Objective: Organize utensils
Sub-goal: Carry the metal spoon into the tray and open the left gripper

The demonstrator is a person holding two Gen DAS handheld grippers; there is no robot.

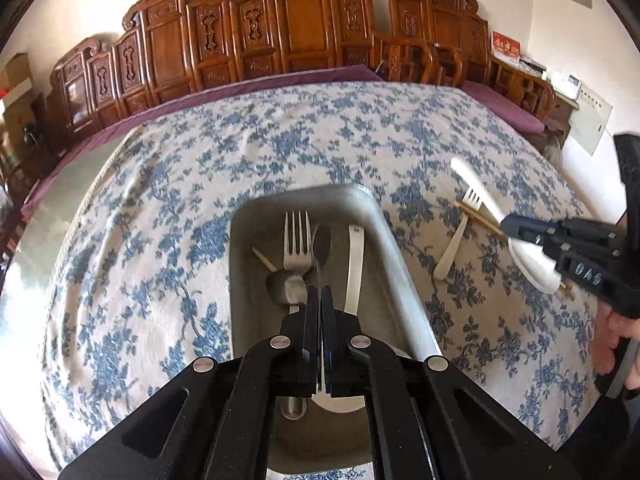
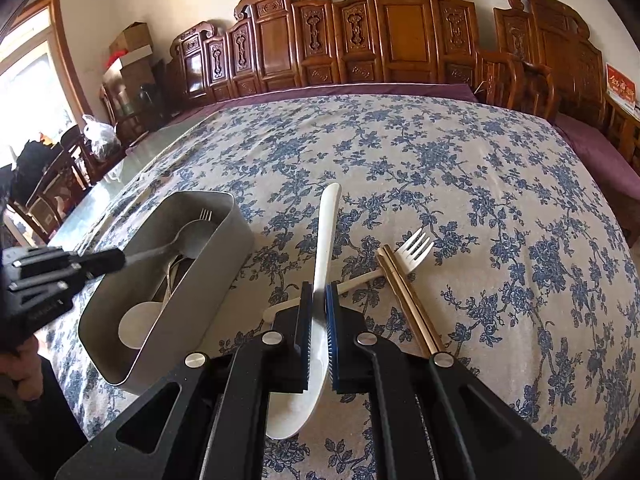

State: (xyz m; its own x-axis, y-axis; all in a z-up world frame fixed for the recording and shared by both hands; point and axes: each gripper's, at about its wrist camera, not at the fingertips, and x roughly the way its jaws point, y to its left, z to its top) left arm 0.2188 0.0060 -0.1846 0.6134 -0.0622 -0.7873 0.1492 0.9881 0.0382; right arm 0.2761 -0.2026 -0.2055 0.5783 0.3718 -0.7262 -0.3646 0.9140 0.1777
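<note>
My left gripper point(image 1: 320, 290) is shut on the thin handle of a metal spoon point(image 1: 322, 244), holding it over the open grey box point(image 1: 384, 220). Inside the box lie a metal fork point(image 1: 298, 240), another metal spoon point(image 1: 284, 286), a white spoon point(image 1: 354, 264) and a chopstick point(image 1: 264, 258). To the right of the box, my right gripper point(image 2: 318, 288) is shut on a long white spoon point(image 2: 328, 220) just above the cloth. Beside it on the cloth lie a white plastic fork point(image 2: 416, 246) and a pair of chopsticks point(image 2: 408, 300). The right wrist view shows the left gripper point(image 2: 120, 260), its metal spoon point(image 2: 192, 236) and the box point(image 2: 180, 320).
A blue-flowered cloth point(image 2: 440, 160) covers the table, with a bare strip of tabletop point(image 1: 60, 200) along its left edge. Carved wooden bench backs point(image 1: 296, 32) and purple cushions point(image 2: 600, 160) stand behind. A person's hand point(image 1: 612, 340) holds the right gripper.
</note>
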